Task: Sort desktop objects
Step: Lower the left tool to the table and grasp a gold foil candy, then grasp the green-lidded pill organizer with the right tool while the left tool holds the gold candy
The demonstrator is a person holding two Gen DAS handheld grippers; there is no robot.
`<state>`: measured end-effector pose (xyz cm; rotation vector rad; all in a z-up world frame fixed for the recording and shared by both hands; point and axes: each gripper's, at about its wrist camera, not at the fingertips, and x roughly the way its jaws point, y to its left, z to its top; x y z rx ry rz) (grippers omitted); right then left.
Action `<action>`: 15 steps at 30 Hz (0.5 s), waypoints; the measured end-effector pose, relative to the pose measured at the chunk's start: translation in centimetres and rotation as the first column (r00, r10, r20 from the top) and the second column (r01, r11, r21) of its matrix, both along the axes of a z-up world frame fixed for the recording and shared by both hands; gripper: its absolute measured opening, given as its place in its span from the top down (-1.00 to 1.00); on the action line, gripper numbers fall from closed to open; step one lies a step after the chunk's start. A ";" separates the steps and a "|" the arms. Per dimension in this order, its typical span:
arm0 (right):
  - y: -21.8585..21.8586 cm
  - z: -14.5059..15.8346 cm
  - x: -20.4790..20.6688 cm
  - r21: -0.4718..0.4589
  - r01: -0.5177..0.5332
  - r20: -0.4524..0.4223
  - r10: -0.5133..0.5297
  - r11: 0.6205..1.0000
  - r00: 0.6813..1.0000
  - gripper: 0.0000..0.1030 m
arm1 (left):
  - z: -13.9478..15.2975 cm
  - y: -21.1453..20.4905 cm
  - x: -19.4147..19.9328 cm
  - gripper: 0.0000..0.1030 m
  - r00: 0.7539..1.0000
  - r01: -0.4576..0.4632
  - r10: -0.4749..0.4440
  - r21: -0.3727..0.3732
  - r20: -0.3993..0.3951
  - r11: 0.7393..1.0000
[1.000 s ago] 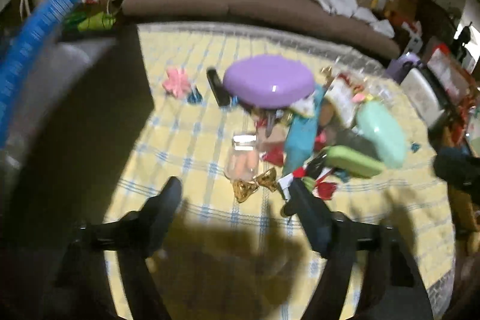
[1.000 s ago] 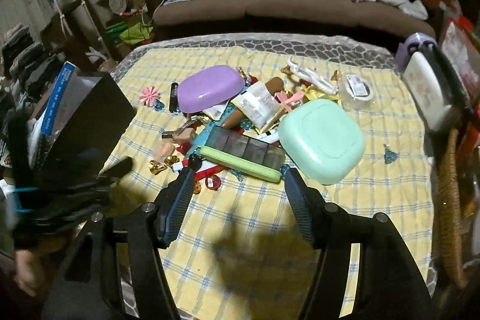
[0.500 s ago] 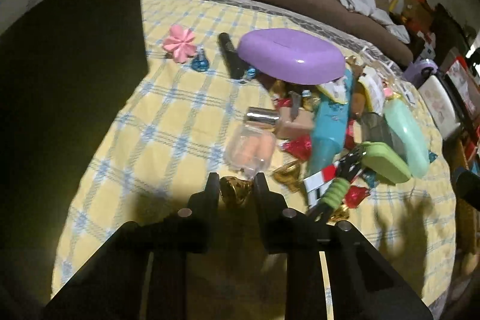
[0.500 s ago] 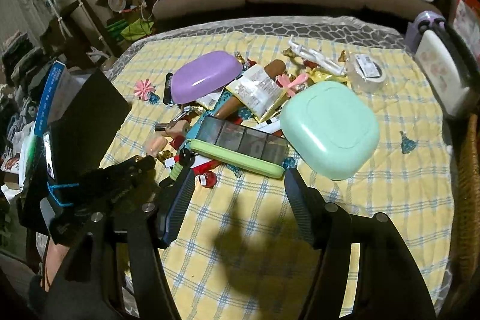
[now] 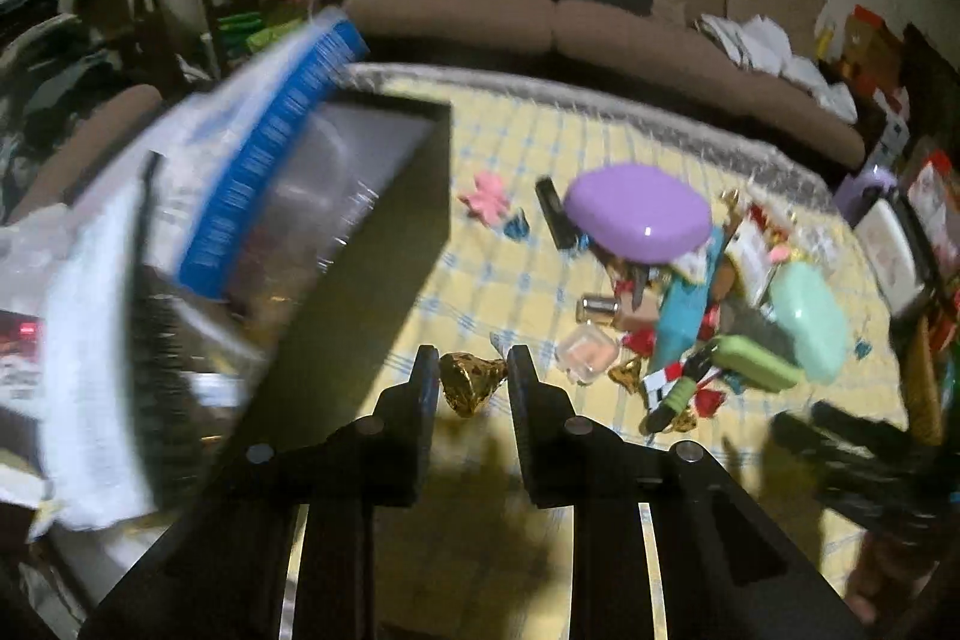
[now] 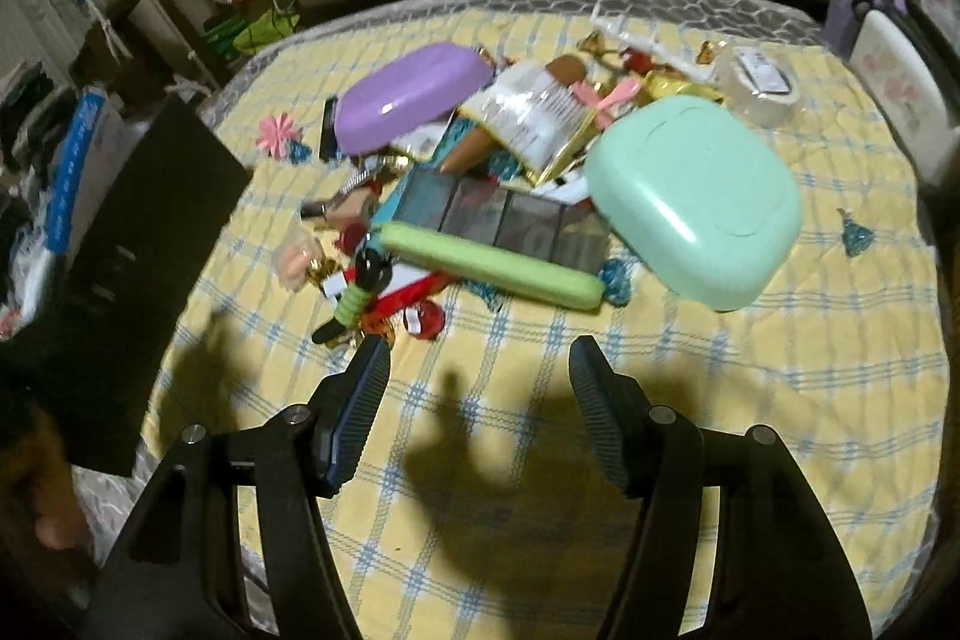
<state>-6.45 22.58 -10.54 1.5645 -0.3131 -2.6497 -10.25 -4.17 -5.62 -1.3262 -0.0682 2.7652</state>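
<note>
In the left wrist view, the far left of the frame is filled by a blurred blue-and-white package (image 5: pixel 270 160) and a black box (image 5: pixel 384 220) whose open top tilts toward the camera. Just right of that box, at lower centre, the left gripper (image 5: pixel 468 382) has its fingers drawn narrow on a gold foil-wrapped candy (image 5: pixel 471 383), which appears lifted above the yellow checked tablecloth (image 5: pixel 480 280). Further right lies the pile: a purple oval case (image 5: pixel 639 214), a small clear box with peach contents (image 5: pixel 588 353), a teal pouch (image 5: pixel 681 322), and a mint green case (image 5: pixel 810 319) near the right edge.

In the right wrist view, the black box (image 6: pixel 138 280) sits at the left edge, the pile occupies the upper middle, with a green pill organiser (image 6: pixel 492 268) lying across it. The right gripper (image 6: pixel 477 382) hovers at lower centre with fingers spread wide and nothing between them, over bare cloth just below the pile.

The step in hand looks like carrying the candy to the box. Next, the left gripper would need to move over the box opening and release; the right is placed to pick another item from the pile.
</note>
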 end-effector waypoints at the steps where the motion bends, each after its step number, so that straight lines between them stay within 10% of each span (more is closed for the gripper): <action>1: 0.0 -0.2 -0.1 0.011 0.000 0.006 0.000 1.000 1.000 -0.15 | 0.7 -0.3 0.6 0.56 1.000 0.003 -0.003 0.000 -0.015 1.000; 9: 4.7 -1.9 -0.1 -0.240 0.173 0.038 -0.169 0.955 0.985 -0.15 | 2.1 -1.1 3.6 0.56 0.998 0.009 -0.012 -0.059 -0.057 0.998; 12: 2.6 0.6 -1.5 0.063 -0.038 -0.025 0.040 0.997 0.999 -0.29 | 2.6 -1.0 3.7 0.56 0.997 0.024 -0.028 -0.058 -0.066 0.998; 15: -0.9 1.7 -3.4 0.369 -0.314 -0.026 0.347 0.875 0.937 -0.84 | 3.4 -1.0 4.2 0.56 0.995 0.041 -0.045 -0.045 -0.087 0.998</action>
